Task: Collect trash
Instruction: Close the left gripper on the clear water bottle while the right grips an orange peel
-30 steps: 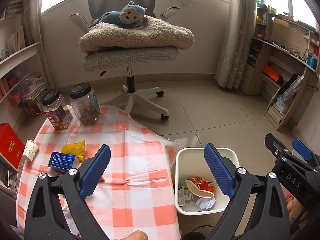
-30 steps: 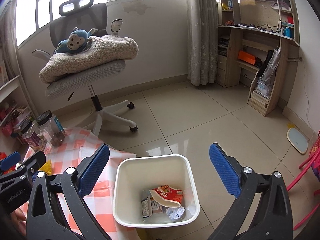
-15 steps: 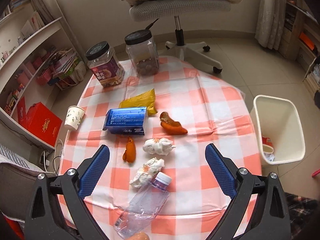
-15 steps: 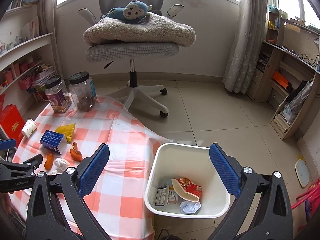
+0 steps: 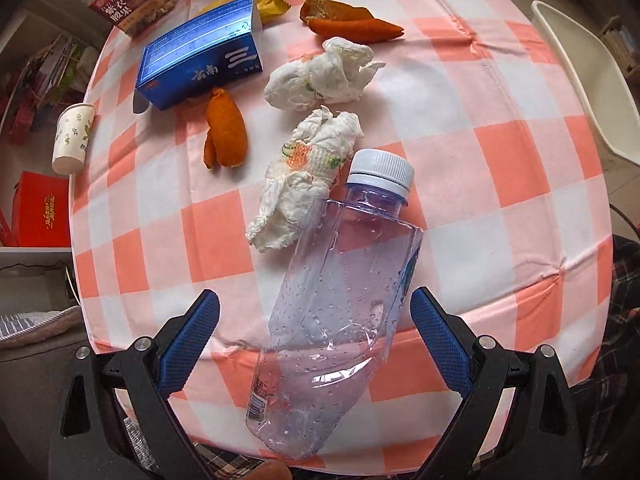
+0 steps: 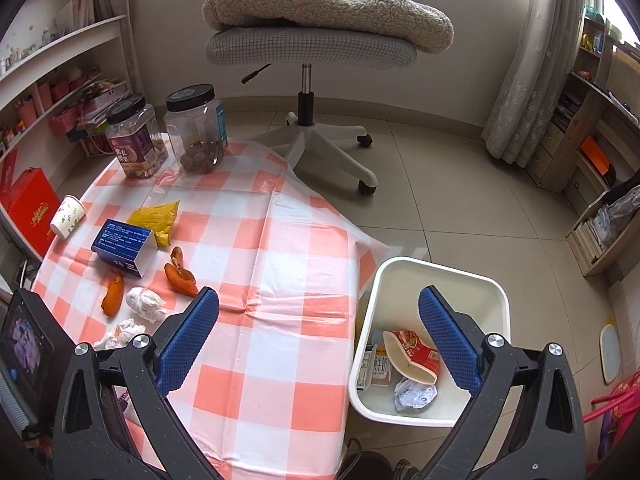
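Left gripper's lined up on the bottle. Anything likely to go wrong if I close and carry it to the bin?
1. The plastic bottle is thin and already crumpled, so it may buckle or squirt out of the open left gripper.
2. The crumpled tissue lies against the bottle's shoulder and could get dragged off the table.
3. The white bin stands below the table edge, so releasing early might miss.

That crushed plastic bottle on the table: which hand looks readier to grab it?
Left. Its open gripper already straddles the bottle; the right gripper hangs open over the bin.
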A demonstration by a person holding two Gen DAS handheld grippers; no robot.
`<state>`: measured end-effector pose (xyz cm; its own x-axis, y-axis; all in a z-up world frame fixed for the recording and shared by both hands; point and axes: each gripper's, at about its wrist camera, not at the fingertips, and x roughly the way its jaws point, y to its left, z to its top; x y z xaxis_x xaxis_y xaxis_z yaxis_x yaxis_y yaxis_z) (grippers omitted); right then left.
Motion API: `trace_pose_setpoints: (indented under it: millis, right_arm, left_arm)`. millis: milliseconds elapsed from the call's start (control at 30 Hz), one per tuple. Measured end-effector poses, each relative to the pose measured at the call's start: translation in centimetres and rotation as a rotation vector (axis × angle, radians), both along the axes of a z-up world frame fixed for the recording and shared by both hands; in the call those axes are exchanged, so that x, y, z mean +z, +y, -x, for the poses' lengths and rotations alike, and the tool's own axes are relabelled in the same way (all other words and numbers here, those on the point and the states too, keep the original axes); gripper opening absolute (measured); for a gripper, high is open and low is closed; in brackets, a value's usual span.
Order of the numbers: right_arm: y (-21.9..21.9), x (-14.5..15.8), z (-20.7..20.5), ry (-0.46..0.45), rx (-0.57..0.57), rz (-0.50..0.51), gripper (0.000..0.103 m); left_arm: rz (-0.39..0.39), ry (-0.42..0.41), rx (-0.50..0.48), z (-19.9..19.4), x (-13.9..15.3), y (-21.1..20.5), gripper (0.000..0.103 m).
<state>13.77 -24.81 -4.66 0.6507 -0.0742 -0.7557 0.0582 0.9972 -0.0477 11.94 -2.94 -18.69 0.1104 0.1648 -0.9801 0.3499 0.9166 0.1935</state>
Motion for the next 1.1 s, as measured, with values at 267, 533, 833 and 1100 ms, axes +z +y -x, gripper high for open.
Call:
trace_pose_setpoints:
  millis: [267,533,833,1100]
  right_arm:
    - [3.6,-3.5,-3.4,0.135,0.045,-0.079,0.096]
    - [7.7,-5.8,-7.3,0.187,0.099,-0.121,0.096]
    - [13.5,-11.0,-11.4,0.275,0.217,-0.059,0.088]
    - [14.5,-13.7,-12.4,0.342,0.238,-0.056,0.046]
  left_arm:
    - [0.090,-0.023,-0.100,2.1,0.8,0.4,0.065]
    - [0.344,-0.174,0.085,1.8,8.8,7.1,0.063]
    - [0.524,-0.276,0.263,-4.1,13.8,9.5,0.064]
    - [0.510,-0.283,0.295,-5.8,12.5,10.1,0.064]
